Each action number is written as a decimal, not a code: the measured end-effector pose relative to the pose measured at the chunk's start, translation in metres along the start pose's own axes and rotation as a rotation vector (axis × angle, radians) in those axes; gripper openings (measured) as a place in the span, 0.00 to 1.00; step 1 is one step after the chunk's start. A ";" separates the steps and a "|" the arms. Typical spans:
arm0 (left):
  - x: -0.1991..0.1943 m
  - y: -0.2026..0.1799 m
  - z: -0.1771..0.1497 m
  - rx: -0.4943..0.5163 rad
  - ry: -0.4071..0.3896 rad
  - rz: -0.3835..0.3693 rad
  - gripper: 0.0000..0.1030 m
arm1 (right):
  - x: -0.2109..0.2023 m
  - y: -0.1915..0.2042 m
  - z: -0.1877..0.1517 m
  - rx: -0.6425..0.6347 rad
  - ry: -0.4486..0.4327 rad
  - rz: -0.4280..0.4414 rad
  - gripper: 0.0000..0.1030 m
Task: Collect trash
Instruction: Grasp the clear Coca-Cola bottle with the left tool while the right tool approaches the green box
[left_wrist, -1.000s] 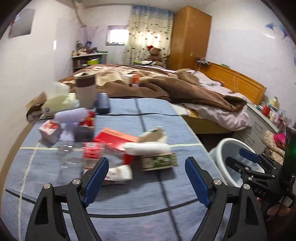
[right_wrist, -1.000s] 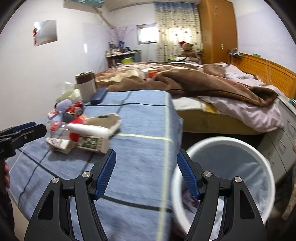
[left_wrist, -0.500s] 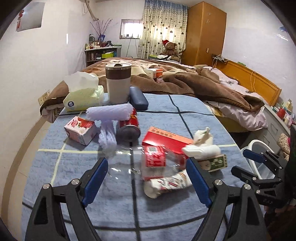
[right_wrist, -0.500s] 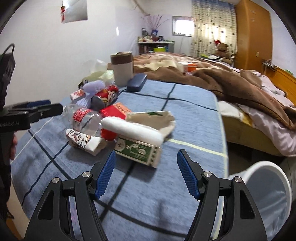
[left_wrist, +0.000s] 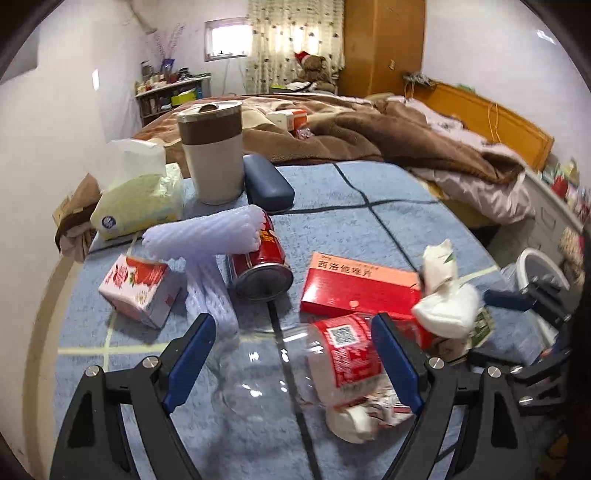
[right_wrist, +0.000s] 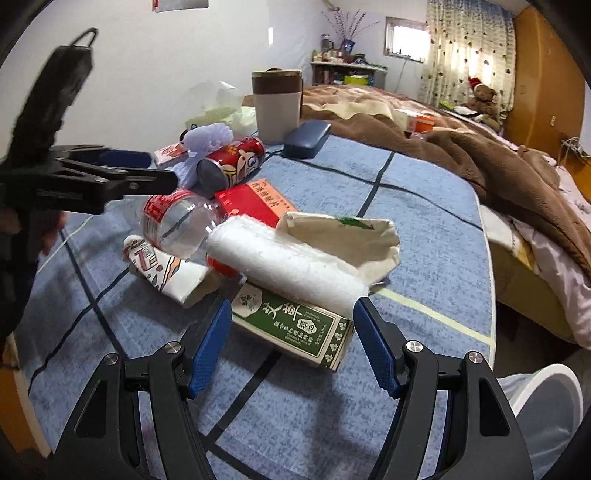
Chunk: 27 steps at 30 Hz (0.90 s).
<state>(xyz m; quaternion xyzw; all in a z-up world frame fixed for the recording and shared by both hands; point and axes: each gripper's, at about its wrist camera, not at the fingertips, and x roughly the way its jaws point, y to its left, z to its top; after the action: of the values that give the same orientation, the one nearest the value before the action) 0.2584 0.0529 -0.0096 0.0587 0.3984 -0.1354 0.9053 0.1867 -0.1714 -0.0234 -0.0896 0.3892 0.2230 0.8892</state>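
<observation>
Lying on its side on the blue checked tablecloth (left_wrist: 369, 192), the clear plastic bottle (left_wrist: 295, 365) with a red label sits at the near edge of the trash pile, between the spread blue pads of the left gripper (left_wrist: 291, 362), which do not press on it. Against the bottle's label end lies a crumpled printed wrapper (left_wrist: 364, 413); behind the bottle a flat red box (left_wrist: 354, 284), and left of that a red can (left_wrist: 258, 266) on its side under a pale foam net sleeve (left_wrist: 207, 236). Right of the bottle, a white foam roll (right_wrist: 291, 266) and a torn cream paper bag (right_wrist: 343, 236) rest on a green carton (right_wrist: 295, 325), which the right gripper (right_wrist: 291, 339) brackets with its jaws released, touching nothing. Beyond the can stand a brown-banded tumbler (left_wrist: 214, 151), a dark case (left_wrist: 267, 182) and a tissue pack (left_wrist: 140, 199). A white bin (right_wrist: 543, 406) shows beyond the table's right edge.
</observation>
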 end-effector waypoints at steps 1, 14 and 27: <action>0.003 0.000 0.000 0.007 0.015 -0.003 0.85 | 0.000 0.001 -0.001 -0.010 0.018 0.010 0.68; -0.003 0.014 -0.010 -0.016 0.076 -0.147 0.85 | 0.009 0.018 0.001 -0.141 0.078 -0.014 0.69; -0.010 -0.017 -0.031 0.124 0.146 -0.190 0.85 | 0.002 0.011 -0.017 -0.099 0.100 -0.046 0.43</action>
<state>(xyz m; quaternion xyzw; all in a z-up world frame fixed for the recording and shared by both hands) 0.2254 0.0457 -0.0236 0.0862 0.4578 -0.2402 0.8517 0.1715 -0.1672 -0.0362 -0.1535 0.4194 0.2169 0.8680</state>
